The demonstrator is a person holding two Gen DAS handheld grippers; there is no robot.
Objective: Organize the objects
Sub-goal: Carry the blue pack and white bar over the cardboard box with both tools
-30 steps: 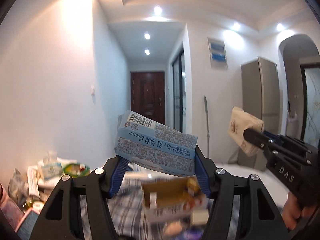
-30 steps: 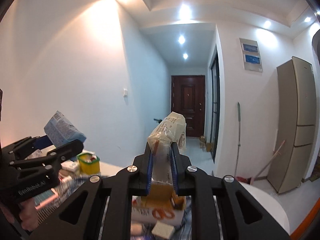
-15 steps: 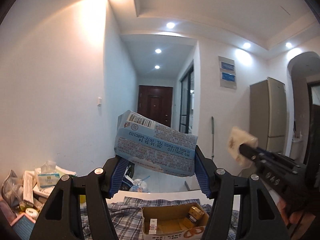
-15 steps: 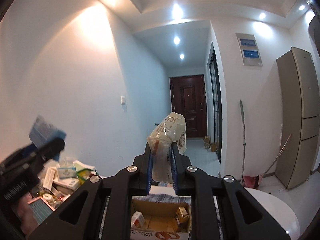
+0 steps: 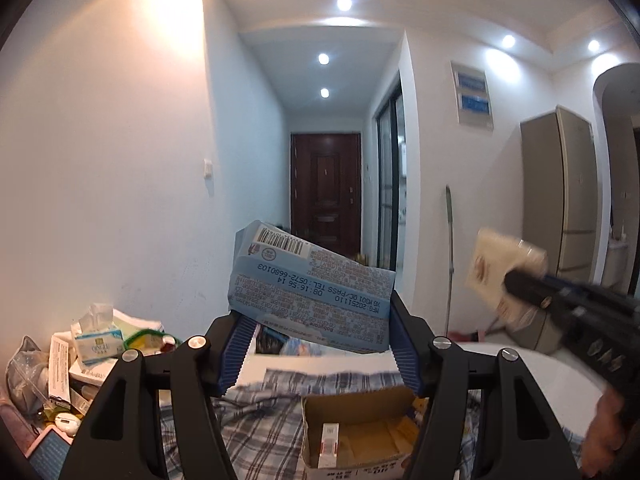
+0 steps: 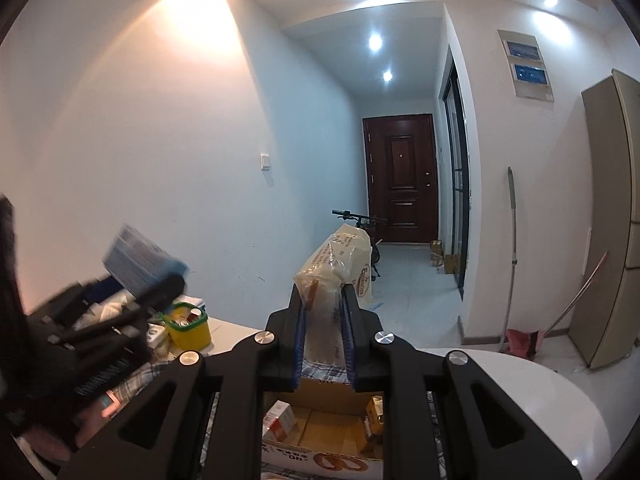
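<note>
The blue pack (image 5: 310, 296) is clamped in the left gripper (image 5: 316, 344), held in the air above the box (image 5: 356, 436). Since a second ago the box has slid from dead ahead to 5 o'clock, so a drop looks close. The right gripper (image 6: 323, 344), near level, pinches the beige bag (image 6: 334, 276) at 12 o'clock over the box.

Open cardboard box (image 5: 356, 436) part-filled with small cartons, clutter pile (image 5: 80, 364) crowded at left, bare white tabletop (image 6: 520, 392) left free at right.
</note>
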